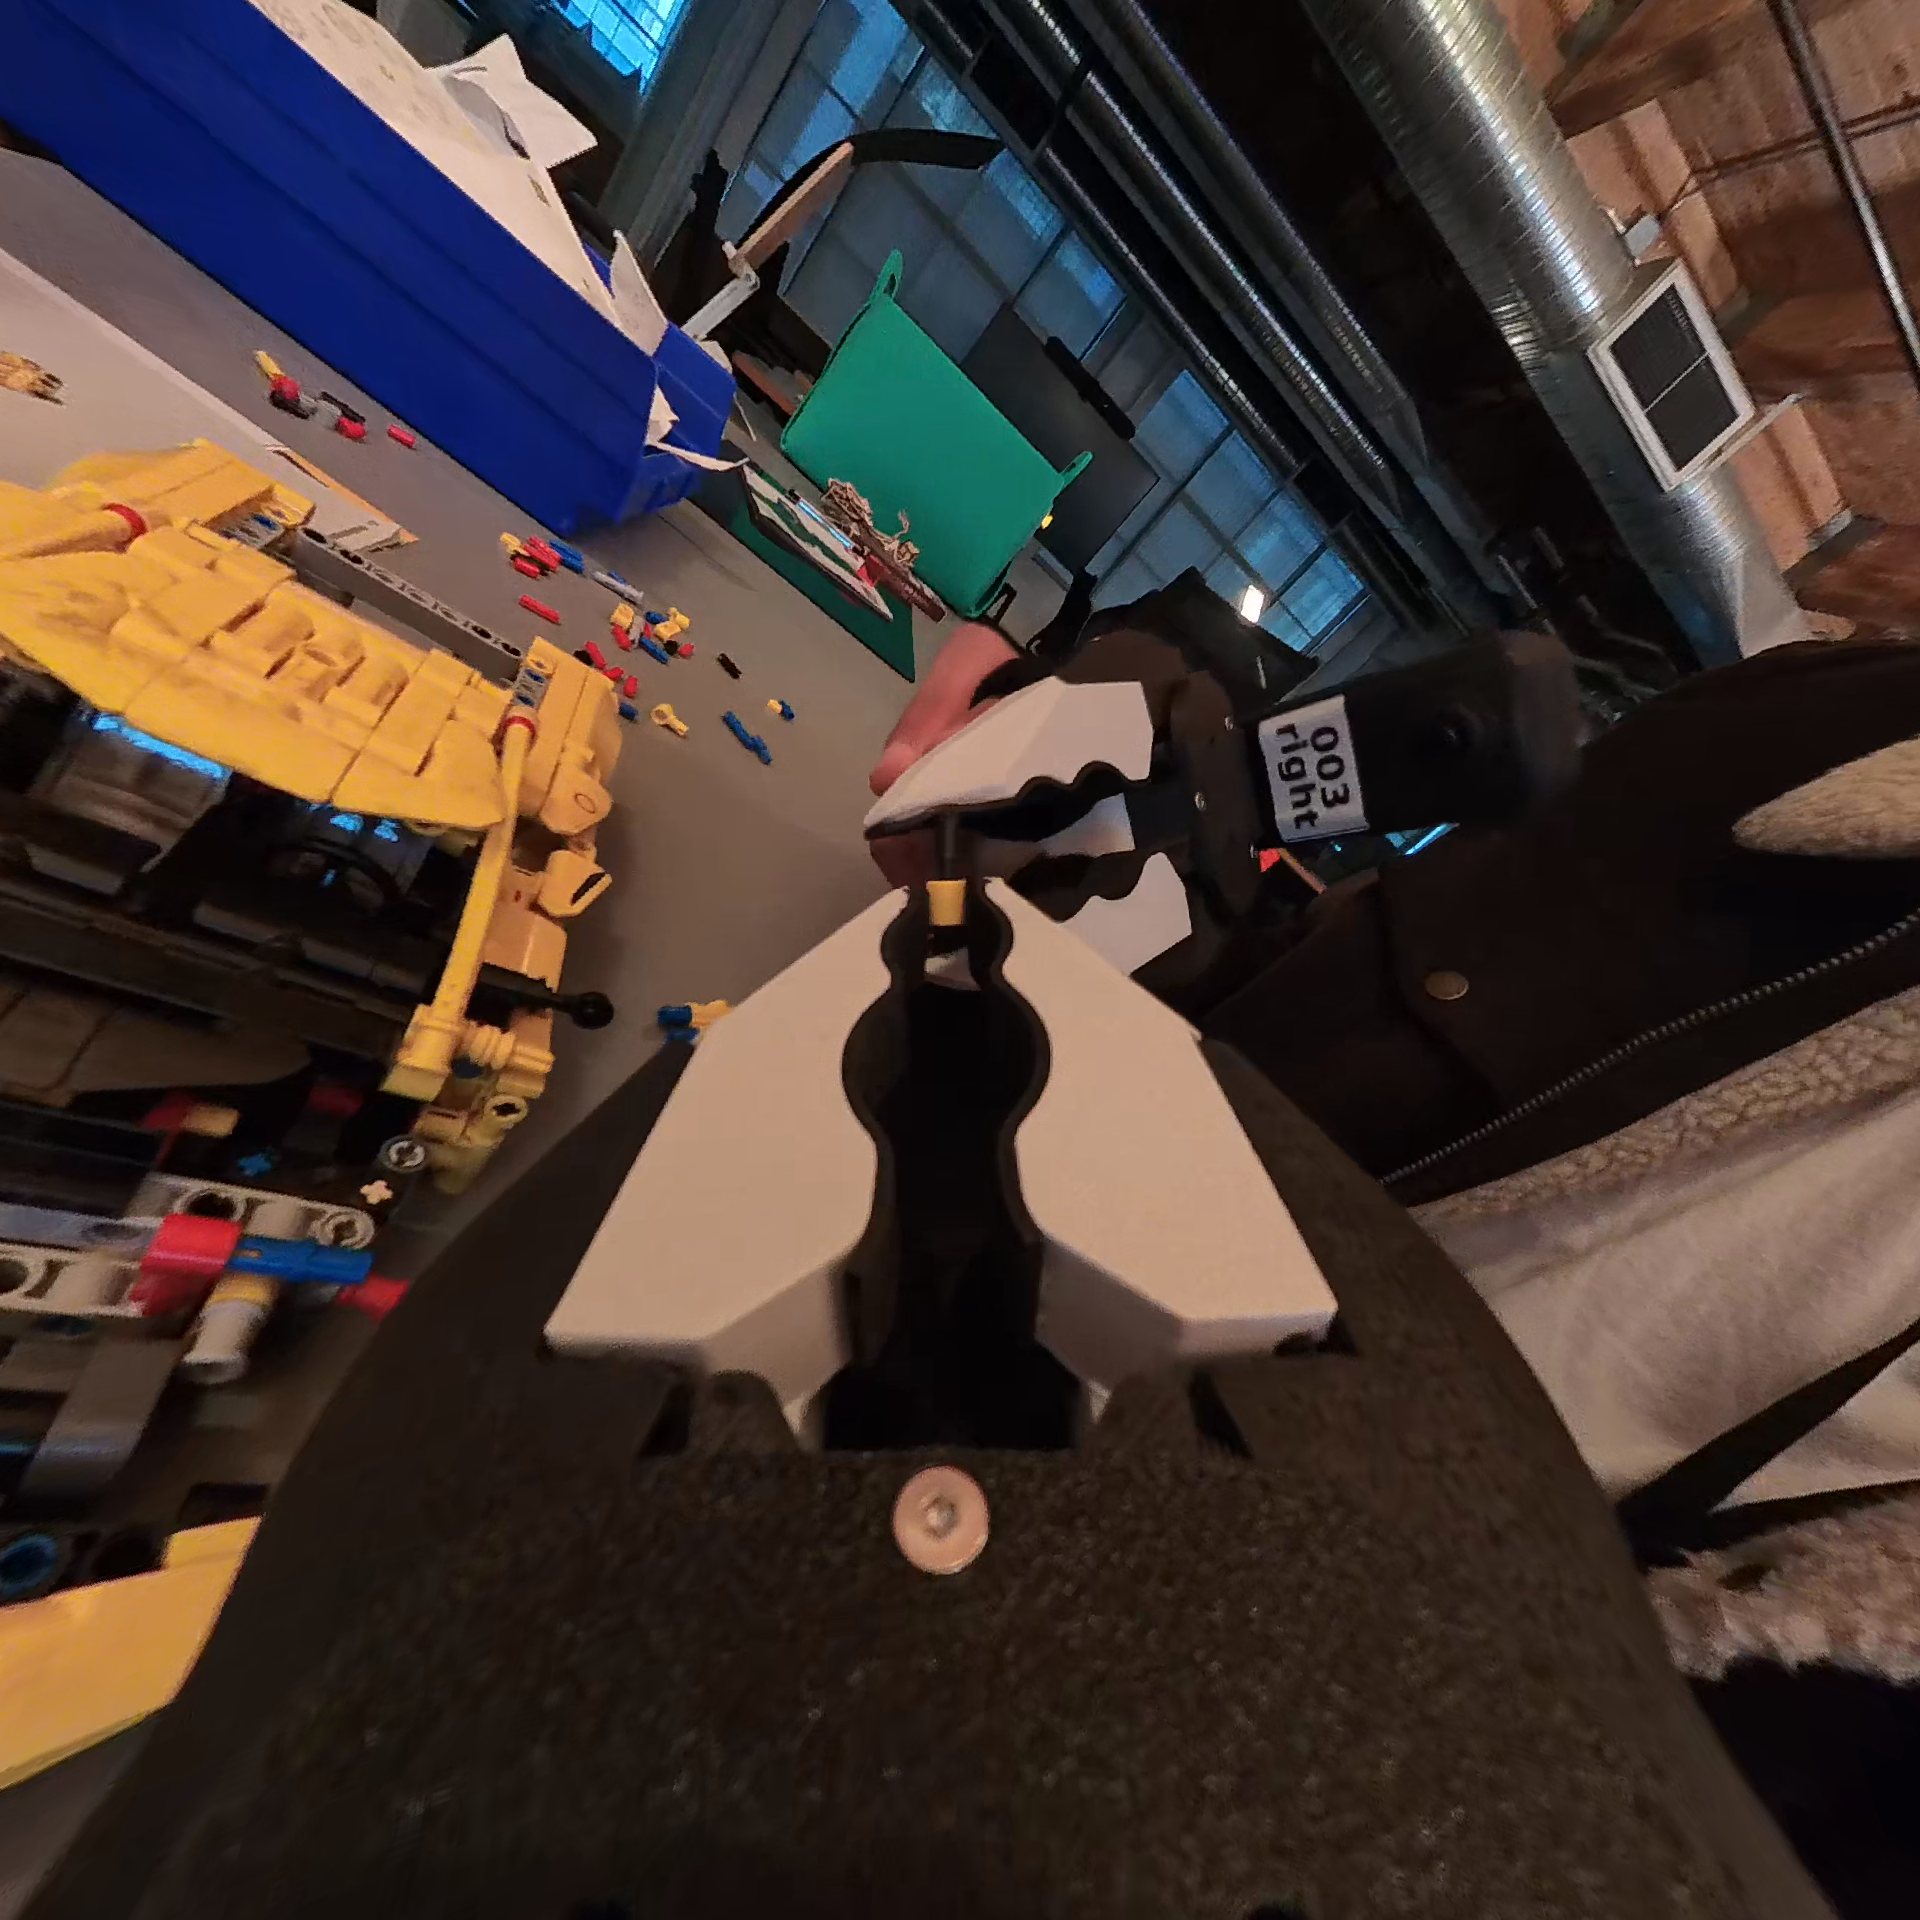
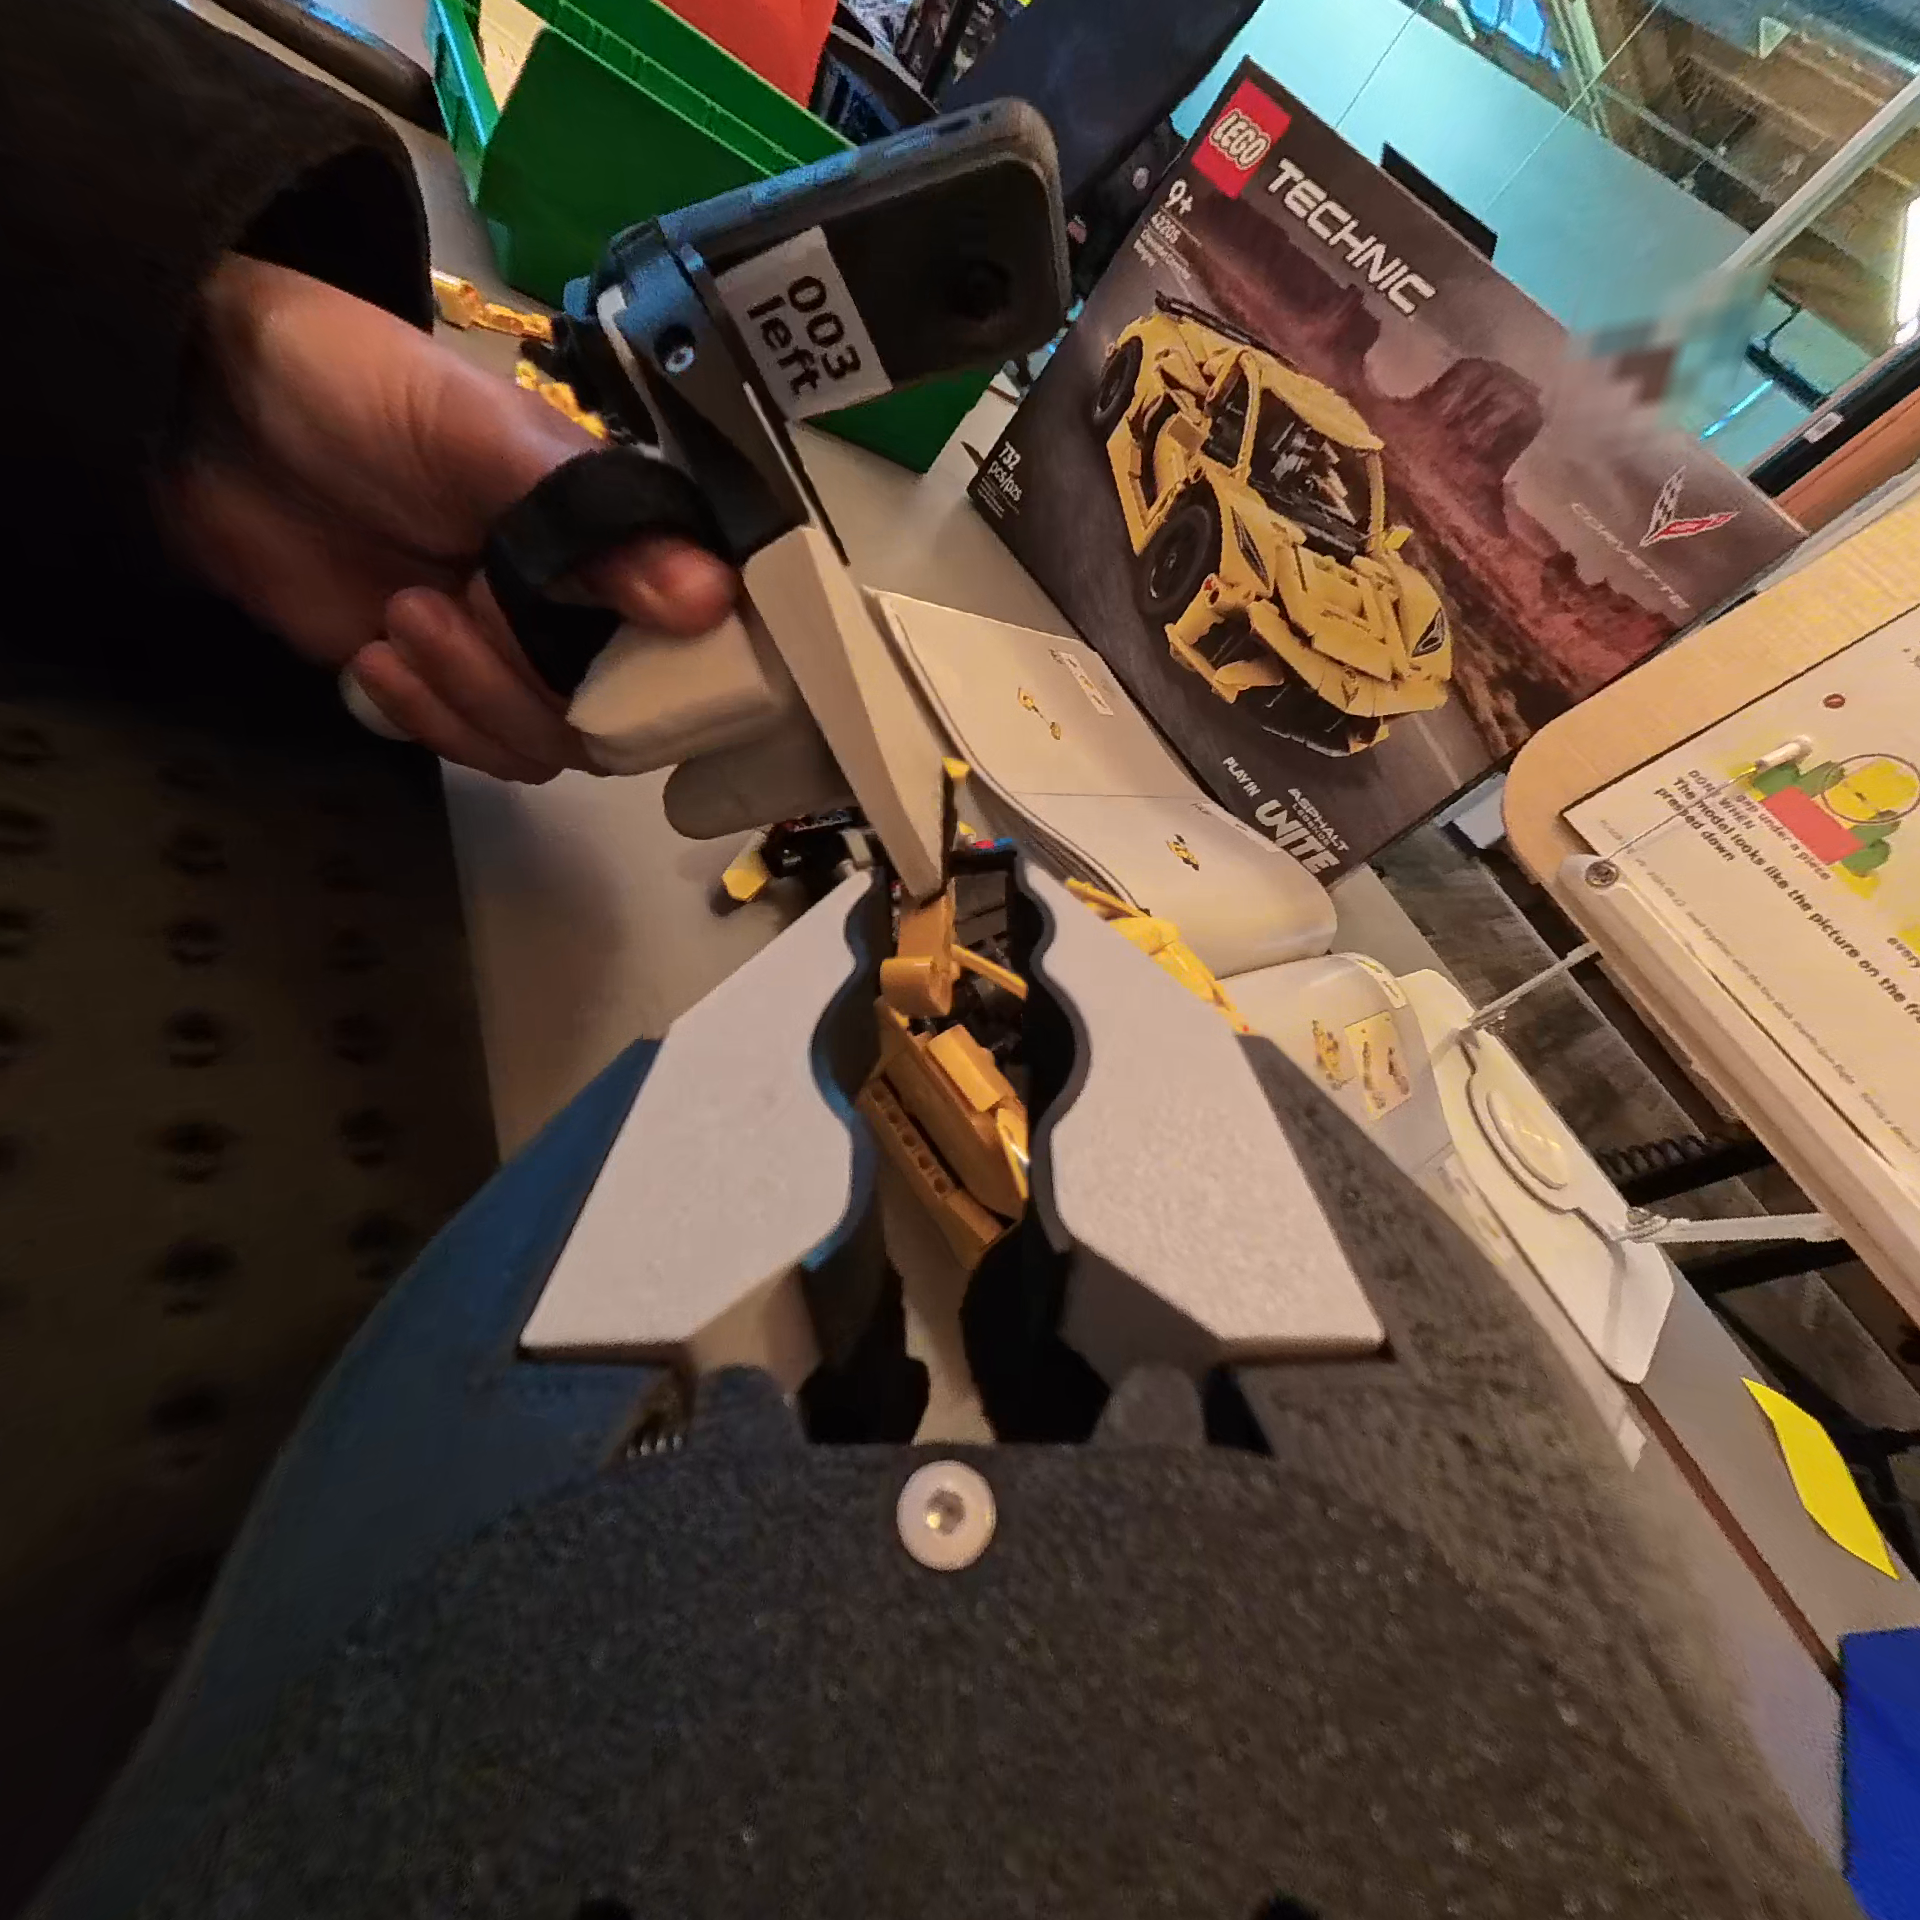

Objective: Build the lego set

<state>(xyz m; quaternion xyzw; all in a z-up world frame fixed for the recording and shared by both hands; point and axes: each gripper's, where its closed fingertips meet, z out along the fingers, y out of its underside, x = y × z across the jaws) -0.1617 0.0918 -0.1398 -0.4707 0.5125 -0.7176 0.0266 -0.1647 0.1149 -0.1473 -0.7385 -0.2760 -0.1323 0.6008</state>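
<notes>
Two small parts meet between the tips: in the left wrist view, a yellow piece (image 1: 943,902) sits pinched at the very tip of the left tongs (image 1: 943,914), with a thin black pin (image 1: 950,847) rising from it into the tips of the right tongs (image 1: 935,821), which come in from three o'clock with a hand (image 1: 935,707) behind them. Both tongs look clenched, the left on the yellow piece, the right on the pin. The right wrist view does not show that joint clearly; there the right tongs (image 2: 945,883) stand apart at the tips, and whether they clamp anything cannot be told from it. It shows the left tongs (image 2: 925,873) edge-on, slanting down from eleven o'clock in a hand (image 2: 416,520).

Only the left view shows the part-built yellow car (image 1: 312,675) at nine o'clock on the grey worktop (image 1: 727,831), with loose red, blue and yellow pieces (image 1: 644,634) scattered beyond it toward eleven o'clock. A blue bin (image 1: 364,239) lies at eleven o'clock, a green bag (image 1: 925,457) at twelve.

Only the right view shows the set's box (image 2: 1351,468) at one o'clock, open instruction booklets (image 2: 1091,769) below it, green bins (image 2: 644,135) at eleven o'clock and a sheet on a board (image 2: 1766,883) at three o'clock.

Ducts (image 1: 1507,260) and windows (image 1: 1039,208) run overhead.
</notes>
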